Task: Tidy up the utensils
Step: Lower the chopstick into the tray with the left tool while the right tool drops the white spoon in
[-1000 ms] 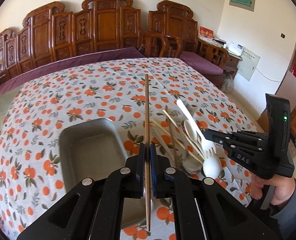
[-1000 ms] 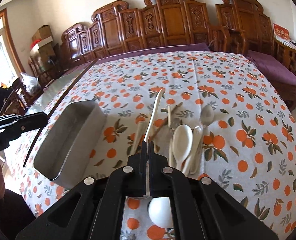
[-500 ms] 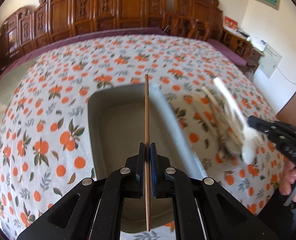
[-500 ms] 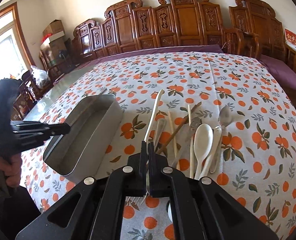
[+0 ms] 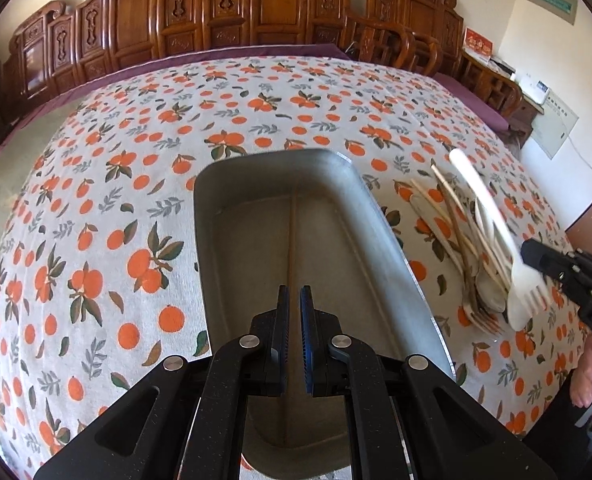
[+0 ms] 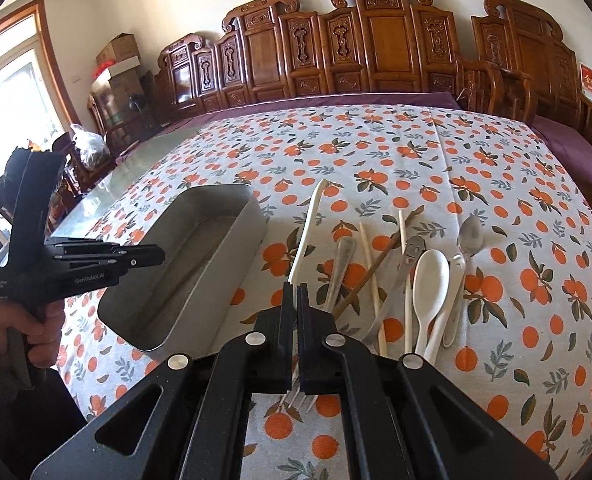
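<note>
A grey metal tray [image 5: 380, 216] [image 6: 251, 216] stands on the orange-print tablecloth. A brown chopstick [image 5: 291, 240] lies lengthwise on its floor. My left gripper [image 5: 294, 316] hovers over the tray's near end with its jaws slightly apart and empty; it also shows in the right wrist view [image 6: 151, 256]. My right gripper [image 6: 296, 308] is shut on a white plastic fork [image 6: 308, 232] and holds it above the cloth right of the tray; the fork [image 5: 492, 224] also shows in the left wrist view. Loose utensils [image 6: 428, 284] lie on the cloth to the right.
The loose pile holds white spoons, metal spoons, chopsticks and a fork [image 5: 476, 280]. Carved wooden chairs [image 6: 376, 48] line the far side of the table. A bare glass strip [image 6: 143, 168] runs along the table's left edge.
My left gripper has let go of the brown chopstick, which now lies in the tray. My right gripper has lifted the white fork a little higher.
</note>
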The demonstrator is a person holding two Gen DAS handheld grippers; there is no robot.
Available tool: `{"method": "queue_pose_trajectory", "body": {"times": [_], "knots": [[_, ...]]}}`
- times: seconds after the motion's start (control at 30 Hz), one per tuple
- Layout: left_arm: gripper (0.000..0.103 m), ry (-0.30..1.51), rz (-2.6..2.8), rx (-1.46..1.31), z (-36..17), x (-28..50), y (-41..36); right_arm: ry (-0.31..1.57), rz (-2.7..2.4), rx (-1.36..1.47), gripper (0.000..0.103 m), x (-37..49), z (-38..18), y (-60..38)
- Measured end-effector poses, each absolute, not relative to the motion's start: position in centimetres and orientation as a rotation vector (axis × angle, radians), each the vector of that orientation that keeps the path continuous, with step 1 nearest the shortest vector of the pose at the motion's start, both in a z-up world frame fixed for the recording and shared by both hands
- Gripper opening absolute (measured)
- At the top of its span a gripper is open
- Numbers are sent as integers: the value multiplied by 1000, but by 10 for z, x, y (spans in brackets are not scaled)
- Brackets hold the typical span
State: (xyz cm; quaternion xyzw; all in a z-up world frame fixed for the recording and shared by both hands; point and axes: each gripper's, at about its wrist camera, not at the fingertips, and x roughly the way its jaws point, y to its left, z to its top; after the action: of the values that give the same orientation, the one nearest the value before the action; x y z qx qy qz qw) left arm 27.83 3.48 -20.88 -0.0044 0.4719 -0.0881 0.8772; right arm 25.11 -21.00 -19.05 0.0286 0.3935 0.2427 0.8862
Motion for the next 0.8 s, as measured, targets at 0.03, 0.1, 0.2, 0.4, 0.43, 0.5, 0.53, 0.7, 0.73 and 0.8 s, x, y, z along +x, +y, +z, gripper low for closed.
{"method": "queue_pose_trajectory", "body": {"times": [0.03, 0.1, 0.2, 0.4, 0.43, 0.5, 0.53, 0.7, 0.73, 0.8], "knots": [[4, 980, -185, -11, -207, 278, 35, 818, 509, 57, 2, 250, -190, -208], [4, 970, -187, -13, -203, 277, 37, 815, 516, 47, 2, 248, -188, -203], [4, 947, -187, -16, -195, 276, 39, 806, 534, 33, 2, 245, -182, -193], [4, 910, -179, -25, -182, 274, 49, 796, 583, 18, 3, 245, -170, -166], [4, 906, -176, -26, -180, 273, 51, 795, 596, 14, 3, 246, -168, -157], [4, 898, -170, -30, -178, 273, 55, 796, 611, 9, 3, 247, -166, -147], [4, 895, -167, -32, -177, 273, 57, 795, 620, 4, 3, 248, -166, -140], [4, 887, -150, -46, -174, 273, 68, 815, 648, -18, 3, 255, -173, -113], [4, 886, -147, -49, -173, 273, 71, 824, 655, -24, 3, 257, -177, -107], [4, 883, -139, -52, -172, 273, 75, 838, 663, -29, 3, 259, -182, -99]]}}
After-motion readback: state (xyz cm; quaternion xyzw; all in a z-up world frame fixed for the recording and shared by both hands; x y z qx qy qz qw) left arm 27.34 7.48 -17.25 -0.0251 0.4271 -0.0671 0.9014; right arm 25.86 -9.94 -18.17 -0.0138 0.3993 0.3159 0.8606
